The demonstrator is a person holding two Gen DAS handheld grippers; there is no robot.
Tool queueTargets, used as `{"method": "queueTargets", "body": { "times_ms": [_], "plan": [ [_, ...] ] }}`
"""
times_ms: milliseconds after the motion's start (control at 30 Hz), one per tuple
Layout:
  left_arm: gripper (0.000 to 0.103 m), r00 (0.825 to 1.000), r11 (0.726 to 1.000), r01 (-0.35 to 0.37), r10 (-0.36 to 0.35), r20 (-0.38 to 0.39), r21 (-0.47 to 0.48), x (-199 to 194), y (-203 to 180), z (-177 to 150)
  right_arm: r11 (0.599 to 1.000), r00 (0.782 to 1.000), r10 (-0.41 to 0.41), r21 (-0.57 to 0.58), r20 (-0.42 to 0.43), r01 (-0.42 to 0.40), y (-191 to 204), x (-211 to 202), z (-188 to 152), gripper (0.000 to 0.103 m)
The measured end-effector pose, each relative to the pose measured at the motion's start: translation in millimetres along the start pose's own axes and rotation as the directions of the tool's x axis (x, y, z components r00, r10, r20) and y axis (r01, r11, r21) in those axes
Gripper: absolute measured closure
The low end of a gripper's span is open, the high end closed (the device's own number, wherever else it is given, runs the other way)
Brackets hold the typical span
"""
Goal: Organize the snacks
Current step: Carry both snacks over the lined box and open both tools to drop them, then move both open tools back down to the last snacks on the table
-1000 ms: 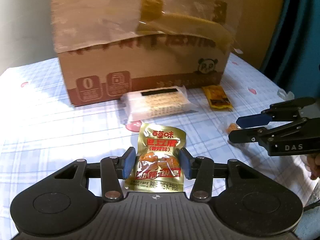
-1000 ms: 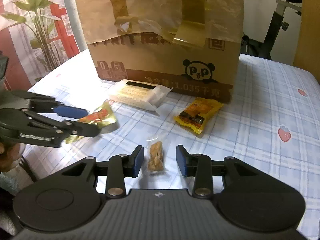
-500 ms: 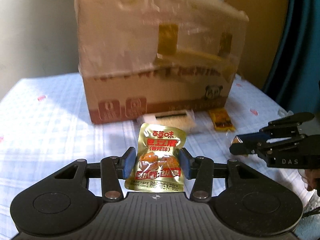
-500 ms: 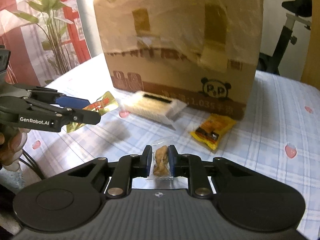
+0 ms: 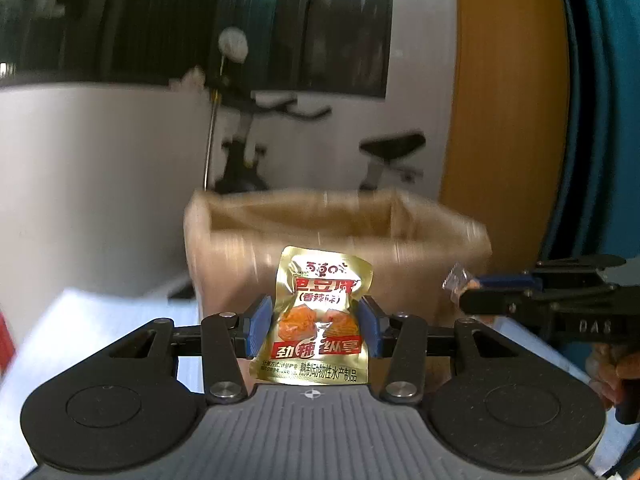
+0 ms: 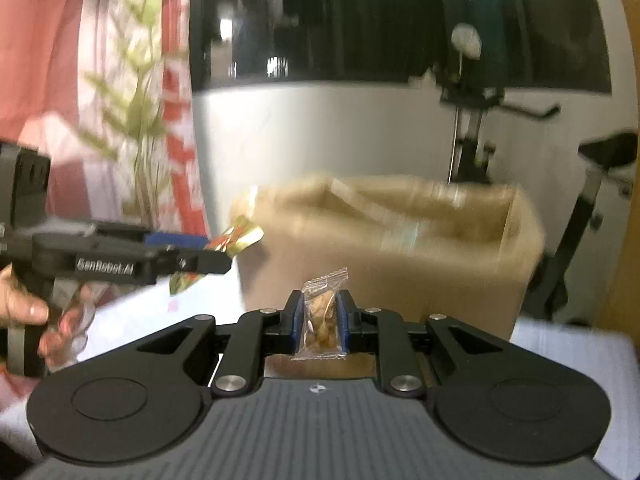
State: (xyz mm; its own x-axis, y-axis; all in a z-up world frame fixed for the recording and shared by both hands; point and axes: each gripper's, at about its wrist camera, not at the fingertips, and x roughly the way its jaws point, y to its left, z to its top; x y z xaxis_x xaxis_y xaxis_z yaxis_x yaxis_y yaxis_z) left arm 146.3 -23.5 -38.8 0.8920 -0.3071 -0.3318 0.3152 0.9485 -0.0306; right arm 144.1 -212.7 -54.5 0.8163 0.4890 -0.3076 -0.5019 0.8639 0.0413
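Note:
My left gripper is shut on a gold snack packet with red lettering, held up in front of the open cardboard box. My right gripper is shut on a small clear packet with a brown snack inside, also raised before the box. The box is lined with clear plastic and its open top shows in both views. The right gripper shows at the right of the left wrist view. The left gripper with the gold packet shows at the left of the right wrist view.
The blue checked tablecloth lies under and around the box. An exercise bike stands behind the box by a white wall. A plant stands at the back left in the right wrist view. An orange panel is at the right.
Both grippers have risen from table height to the level of the box's open top, each carrying its packet. The snacks on the table have dropped out of view.

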Motion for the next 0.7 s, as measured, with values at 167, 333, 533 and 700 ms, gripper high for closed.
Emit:
{"method": "queueTargets", "body": {
  "times_ms": [167, 333, 533, 700],
  "plan": [
    [0.053, 0.998, 0.997, 0.040, -0.036, 0.060, -0.062, 17, 12, 43, 0.997, 0.995, -0.072, -0.003, 0.066, 0.073, -23, 21, 39, 0.084],
    [0.052, 0.999, 0.999, 0.012, -0.011, 0.037, -0.033, 54, 9, 64, 0.988, 0.991, -0.126, 0.091, 0.039, 0.122, -51, 52, 48, 0.084],
    [0.043, 0.999, 1.000, -0.031, 0.031, -0.015, 0.004, 76, 6, 62, 0.977, 0.986, -0.168, 0.138, 0.008, 0.165, -64, 57, 38, 0.058],
    [0.042, 0.999, 0.999, -0.030, 0.029, -0.037, -0.021, 62, 21, 54, 0.979, 0.985, -0.166, 0.129, 0.053, 0.158, -58, 34, 30, 0.058]
  ]
}}
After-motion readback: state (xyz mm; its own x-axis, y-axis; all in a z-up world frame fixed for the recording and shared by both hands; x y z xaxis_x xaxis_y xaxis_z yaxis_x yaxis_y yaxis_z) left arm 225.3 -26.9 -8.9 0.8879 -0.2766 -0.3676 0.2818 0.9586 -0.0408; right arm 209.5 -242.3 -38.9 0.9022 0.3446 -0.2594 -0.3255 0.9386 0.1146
